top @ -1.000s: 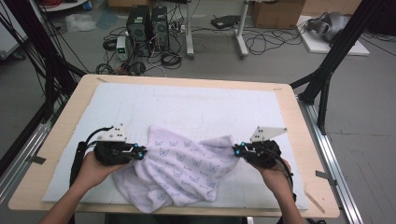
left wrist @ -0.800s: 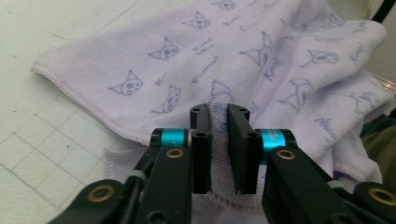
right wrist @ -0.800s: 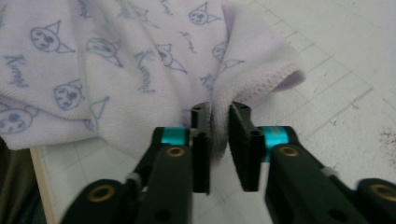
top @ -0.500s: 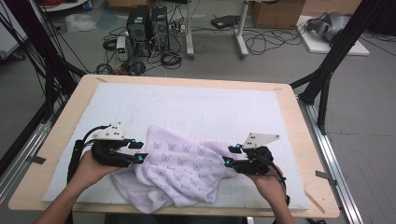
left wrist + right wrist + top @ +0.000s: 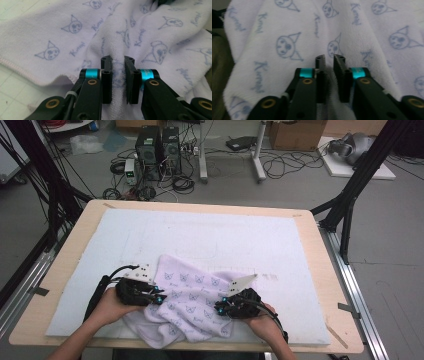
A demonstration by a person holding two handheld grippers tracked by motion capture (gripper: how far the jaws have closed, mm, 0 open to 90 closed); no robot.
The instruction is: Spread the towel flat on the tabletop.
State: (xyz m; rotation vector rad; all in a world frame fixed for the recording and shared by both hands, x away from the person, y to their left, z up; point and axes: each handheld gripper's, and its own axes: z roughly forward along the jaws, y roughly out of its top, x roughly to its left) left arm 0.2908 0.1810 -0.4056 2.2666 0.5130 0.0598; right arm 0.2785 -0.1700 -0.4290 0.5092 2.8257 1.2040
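Observation:
A pale lilac towel (image 5: 190, 295) printed with blue cat faces lies bunched near the table's front edge. My left gripper (image 5: 157, 298) sits at its left side, and in the left gripper view (image 5: 117, 60) the jaws are shut on a raised fold of the towel (image 5: 62, 37). My right gripper (image 5: 220, 309) is at the towel's right side. Its jaws (image 5: 329, 58) pinch another fold of the towel (image 5: 287, 32). The two grippers are close together, with crumpled cloth between them. A hand holds each gripper from below.
The towel rests on a white mat (image 5: 225, 235) that covers a wooden table (image 5: 320, 270). Black frame legs (image 5: 350, 200) stand at the right and left of the table. Computer towers (image 5: 157, 145) and cables lie on the floor beyond the far edge.
My right gripper has moved left and toward the front edge, pulling its side of the towel with it. The left gripper has shifted slightly nearer. The towel is more tightly bunched.

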